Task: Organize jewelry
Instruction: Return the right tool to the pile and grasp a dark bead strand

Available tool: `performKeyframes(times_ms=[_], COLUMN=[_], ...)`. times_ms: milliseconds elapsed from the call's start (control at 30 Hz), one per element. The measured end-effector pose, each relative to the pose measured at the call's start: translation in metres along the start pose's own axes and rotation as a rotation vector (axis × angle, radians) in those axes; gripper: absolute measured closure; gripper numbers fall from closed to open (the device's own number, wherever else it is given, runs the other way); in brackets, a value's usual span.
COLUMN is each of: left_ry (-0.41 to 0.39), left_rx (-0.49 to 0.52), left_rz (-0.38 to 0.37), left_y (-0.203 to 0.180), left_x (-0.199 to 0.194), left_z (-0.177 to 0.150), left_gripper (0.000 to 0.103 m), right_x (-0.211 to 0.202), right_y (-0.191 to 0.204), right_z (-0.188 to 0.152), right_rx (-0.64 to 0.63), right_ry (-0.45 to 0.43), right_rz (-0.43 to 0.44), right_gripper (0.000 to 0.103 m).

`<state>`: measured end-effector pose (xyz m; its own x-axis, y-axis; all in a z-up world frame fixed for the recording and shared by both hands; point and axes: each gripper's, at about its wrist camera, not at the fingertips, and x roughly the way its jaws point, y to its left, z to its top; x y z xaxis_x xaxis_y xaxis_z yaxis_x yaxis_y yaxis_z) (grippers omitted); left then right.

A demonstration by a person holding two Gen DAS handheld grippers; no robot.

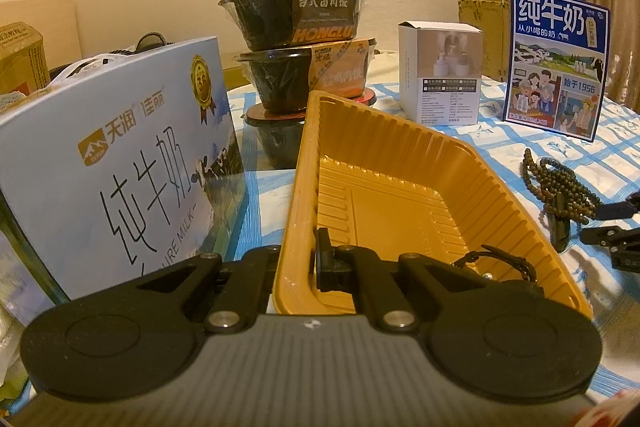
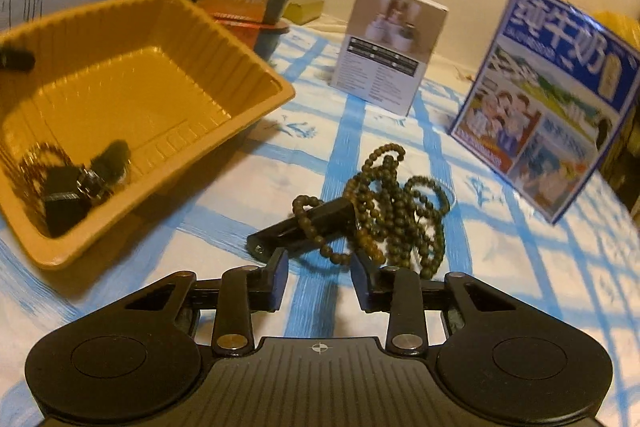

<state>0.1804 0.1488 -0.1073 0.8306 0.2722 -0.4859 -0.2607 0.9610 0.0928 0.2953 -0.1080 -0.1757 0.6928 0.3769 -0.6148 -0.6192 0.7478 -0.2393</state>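
Observation:
A yellow ribbed plastic tray [image 1: 400, 163] sits on the blue-checked tablecloth. My left gripper [image 1: 296, 263] is shut on the tray's near rim. Dark jewelry pieces [image 1: 500, 267] lie in the tray's near right corner; in the right wrist view they [image 2: 80, 179] lie at the tray's [image 2: 224, 39] near left end. A brown bead necklace [image 2: 392, 203] lies tangled on the cloth around a black clip-like piece [image 2: 304, 227]. My right gripper [image 2: 320, 283] is open, empty, just short of the beads. The beads also show in the left wrist view [image 1: 560, 183], right of the tray.
A large pale-blue milk carton [image 1: 120, 155] stands left of the tray. Three stacked black food bowls [image 1: 296, 39] stand behind it. A small white box [image 2: 388, 47] and a blue milk box [image 2: 552, 91] stand beyond the beads. Cardboard boxes [image 1: 480, 11] are at the back right.

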Motion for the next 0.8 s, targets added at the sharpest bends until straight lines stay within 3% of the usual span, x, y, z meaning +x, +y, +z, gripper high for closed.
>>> performKeyframes(times_ms=[167,267,300,400,633,800], left_ry=[-0.001,-0.001,0.0,-0.001,-0.002,-0.003], left_rx=[0.001,0.001,0.0,0.001,0.0,-0.003], left_rz=[-0.001,-0.002,-0.002,-0.002,-0.003,-0.005], left_y=[0.0,0.0,0.0,0.0,0.0,-0.001], left_x=[0.0,0.0,0.0,0.0,0.001,0.0], left_z=[0.0,0.0,0.001,0.001,0.001,0.001], left_gripper=[0.099,0.099,0.099,0.099,0.099,0.099], right_x=[0.02,0.024,0.022,0.012,-0.023,-0.046], right_y=[0.005,0.002,0.0,-0.011,-0.054,-0.063], right_z=[0.002,0.004,0.004,0.01,0.028,0.039], right_rx=[-0.112,-0.117,-0.107,-0.019,0.339,0.431], right_ry=[0.016,0.011,0.0,-0.034,-0.093,-0.121], right_rz=[-0.039,-0.032,-0.033,-0.003,0.16,0.234], right_gripper=[0.073,0.096,0.096,0.096,0.096,0.096])
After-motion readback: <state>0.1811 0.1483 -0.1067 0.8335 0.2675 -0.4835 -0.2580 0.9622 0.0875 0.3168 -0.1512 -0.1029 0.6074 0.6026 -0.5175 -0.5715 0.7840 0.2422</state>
